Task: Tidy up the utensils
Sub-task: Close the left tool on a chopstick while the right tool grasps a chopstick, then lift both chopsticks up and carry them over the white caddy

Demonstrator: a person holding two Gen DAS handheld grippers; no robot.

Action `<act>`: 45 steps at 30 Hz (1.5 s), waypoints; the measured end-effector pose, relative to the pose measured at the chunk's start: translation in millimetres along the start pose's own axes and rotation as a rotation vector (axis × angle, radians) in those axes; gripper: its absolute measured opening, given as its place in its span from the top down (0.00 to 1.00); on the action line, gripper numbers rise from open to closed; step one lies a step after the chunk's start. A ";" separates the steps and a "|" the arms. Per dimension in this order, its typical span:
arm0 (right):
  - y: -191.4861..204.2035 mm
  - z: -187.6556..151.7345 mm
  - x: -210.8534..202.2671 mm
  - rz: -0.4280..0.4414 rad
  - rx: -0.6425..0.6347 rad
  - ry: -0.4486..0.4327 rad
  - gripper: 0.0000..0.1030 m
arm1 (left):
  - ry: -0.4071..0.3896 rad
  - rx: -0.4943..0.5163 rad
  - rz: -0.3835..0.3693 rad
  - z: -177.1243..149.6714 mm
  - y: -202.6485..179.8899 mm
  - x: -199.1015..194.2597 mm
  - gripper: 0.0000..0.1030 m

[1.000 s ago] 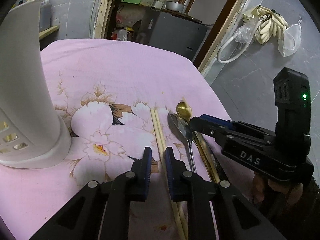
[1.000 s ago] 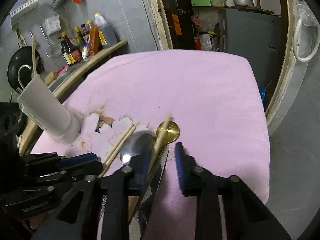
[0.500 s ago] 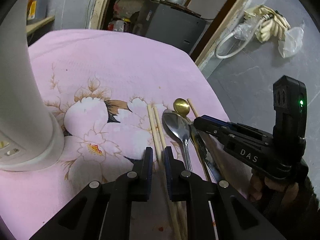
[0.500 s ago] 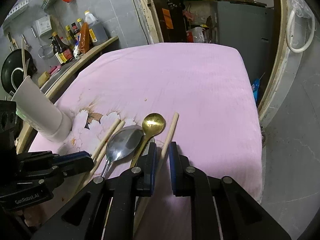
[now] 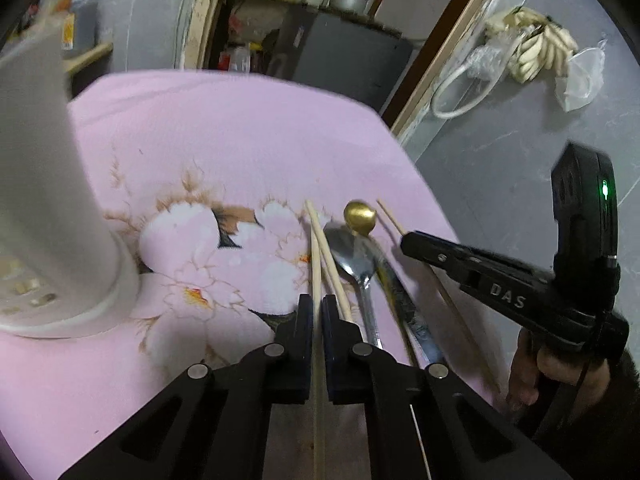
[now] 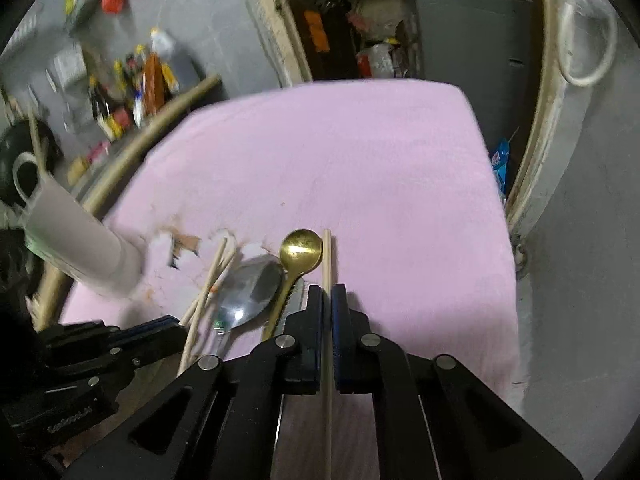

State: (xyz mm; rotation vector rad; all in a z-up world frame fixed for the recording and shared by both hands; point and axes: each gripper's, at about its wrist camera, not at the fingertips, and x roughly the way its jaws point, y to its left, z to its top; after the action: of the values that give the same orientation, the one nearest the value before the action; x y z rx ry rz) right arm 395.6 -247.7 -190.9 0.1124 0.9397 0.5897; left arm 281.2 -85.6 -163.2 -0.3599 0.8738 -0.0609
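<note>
Left black two-finger gripper point(image 5: 317, 312) clamped on a pale wooden chopstick point(image 5: 316, 268), jaws having just closed onto it, stick running straight between the pads out over the pink flowered cloth point(image 5: 240, 140). Second pale chopstick point(image 5: 334, 272) lying just beside it, tips nearly touching. Right black two-finger gripper point(image 6: 327, 300) likewise pinched on another thin wooden chopstick point(image 6: 327, 256), jaws also just closed around it. Between the two gripped sticks, on the cloth: large silver metal spoon point(image 6: 252, 288), small gold spoon point(image 6: 301, 249) with bowl near the far end of the right-hand stick. Tall white cylindrical utensil holder point(image 5: 52, 200) standing at the left of the cloth, well apart from the cutlery.
</note>
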 end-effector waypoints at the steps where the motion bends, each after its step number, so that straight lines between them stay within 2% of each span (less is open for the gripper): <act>1: -2.7 -2.7 -7.2 0.022 0.022 -0.034 0.96 | -0.023 0.003 -0.004 -0.5 0.0 -6.3 0.95; 3: -4.0 -9.0 -25.6 0.069 0.067 -0.116 0.96 | -0.086 0.010 -0.016 -1.1 -1.8 -21.0 0.95; 6: 3.8 -18.8 -57.4 0.090 0.087 -0.257 0.96 | -0.185 0.045 -0.008 0.1 -7.8 -44.3 0.95; 9: 16.3 -21.5 -79.9 0.102 0.086 -0.351 0.96 | -0.273 0.053 -0.035 2.5 -8.0 -68.7 0.95; 15: 53.9 -6.4 -108.3 0.157 0.083 -0.459 0.96 | -0.400 0.037 -0.078 16.7 5.2 -121.7 0.95; 19: 82.7 8.9 -120.6 0.207 0.075 -0.527 0.96 | -0.466 0.019 -0.068 33.0 28.6 -159.0 0.95; 22: 112.3 22.4 -120.4 0.248 0.063 -0.550 0.96 | -0.508 -0.009 -0.054 43.4 55.1 -183.2 0.95; 26: 147.2 39.8 -111.1 0.349 0.102 -0.585 0.96 | -0.569 -0.055 -0.046 58.8 89.7 -206.4 0.95; 29: 174.4 48.7 -97.3 0.379 0.095 -0.611 0.96 | -0.621 -0.078 -0.039 70.7 117.5 -221.2 0.95; 35: 215.5 55.5 -76.4 0.385 0.080 -0.754 0.96 | -0.709 -0.135 -0.026 82.8 157.8 -230.1 0.95; 39: 229.8 46.2 -70.7 0.323 0.105 -0.868 0.96 | -0.763 -0.177 -0.031 84.2 177.1 -227.0 0.95; 45: 240.5 37.9 -59.7 0.249 0.157 -0.957 0.96 | -0.805 -0.233 -0.042 83.0 194.3 -211.1 0.95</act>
State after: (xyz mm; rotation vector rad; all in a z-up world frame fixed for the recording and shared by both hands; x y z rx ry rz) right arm 296.0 -71.4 -43.1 0.6017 0.0345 0.5951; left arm 190.0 162.1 -23.3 -0.5662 0.0731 0.1427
